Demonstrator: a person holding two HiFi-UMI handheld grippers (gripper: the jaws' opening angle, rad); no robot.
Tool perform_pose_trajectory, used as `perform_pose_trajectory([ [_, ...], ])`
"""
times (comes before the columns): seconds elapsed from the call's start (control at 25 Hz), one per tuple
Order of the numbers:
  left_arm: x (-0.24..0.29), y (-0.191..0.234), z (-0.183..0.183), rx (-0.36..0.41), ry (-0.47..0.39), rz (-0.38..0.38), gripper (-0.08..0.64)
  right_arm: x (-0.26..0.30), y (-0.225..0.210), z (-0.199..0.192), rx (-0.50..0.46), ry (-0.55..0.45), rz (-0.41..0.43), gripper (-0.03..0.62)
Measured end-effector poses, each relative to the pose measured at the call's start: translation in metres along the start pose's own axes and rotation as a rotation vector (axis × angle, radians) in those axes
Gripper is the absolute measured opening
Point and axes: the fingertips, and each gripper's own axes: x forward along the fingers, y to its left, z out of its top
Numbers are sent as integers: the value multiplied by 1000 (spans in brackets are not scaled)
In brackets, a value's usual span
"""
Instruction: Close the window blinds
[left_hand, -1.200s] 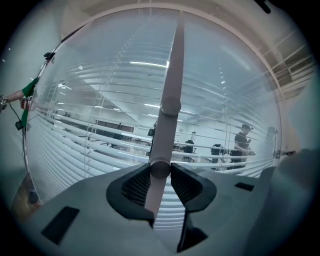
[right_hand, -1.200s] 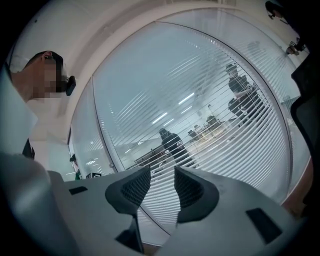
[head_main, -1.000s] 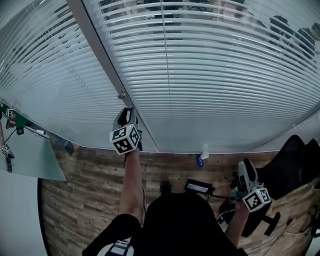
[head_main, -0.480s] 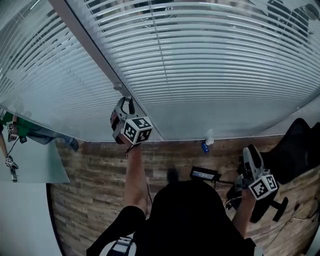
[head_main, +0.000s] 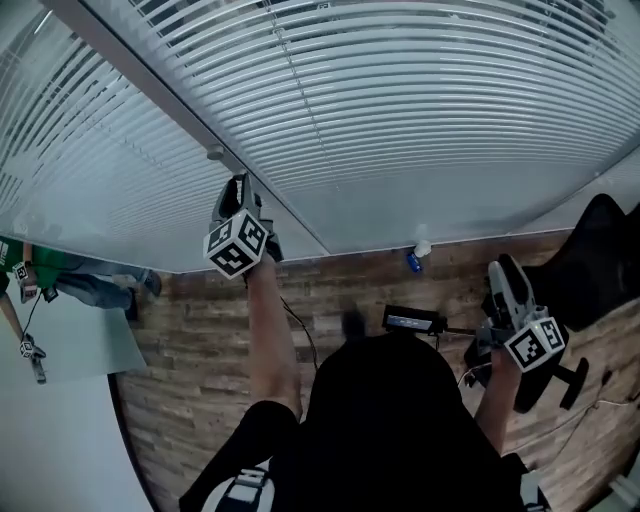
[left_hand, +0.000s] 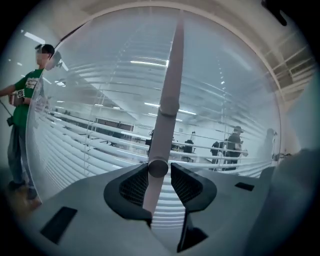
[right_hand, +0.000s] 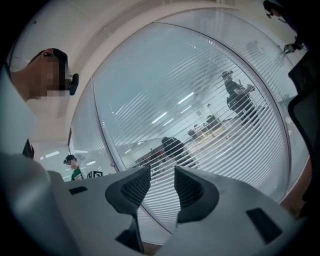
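Looking down in the head view, the window blinds (head_main: 420, 110) fill the upper frame, and a strip of wooden floor (head_main: 200, 340) runs along their foot. A black chair (head_main: 600, 240) crowds the right edge. The left gripper (head_main: 240, 185) is raised close to the blinds beside the slanting window frame (head_main: 150, 70), while the right gripper (head_main: 505, 275) hangs low, well apart from them.

In the left gripper view, the jaws are clamped on the grey blind wand (left_hand: 167, 100), and the slats behind show gaps.

In the right gripper view, the jaws stand a narrow gap apart with nothing between them.
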Motion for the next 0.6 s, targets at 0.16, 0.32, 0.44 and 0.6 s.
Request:
perform_pose_trajectory([
  [0.16,3,7,0,1,-2,15,137,2,2,-2,0,-8,3,151],
  [0.32,8,6,-3,209,44,61,132,1,1,-5,5,-9,-6,151],
  [0.44,10,5,-3,511,100,147,130,0,1,-5,10,-5,-9,152],
  [0.6,11,0,-1,780,138,216,132,0,3,-3,12,3,-4,152],
])
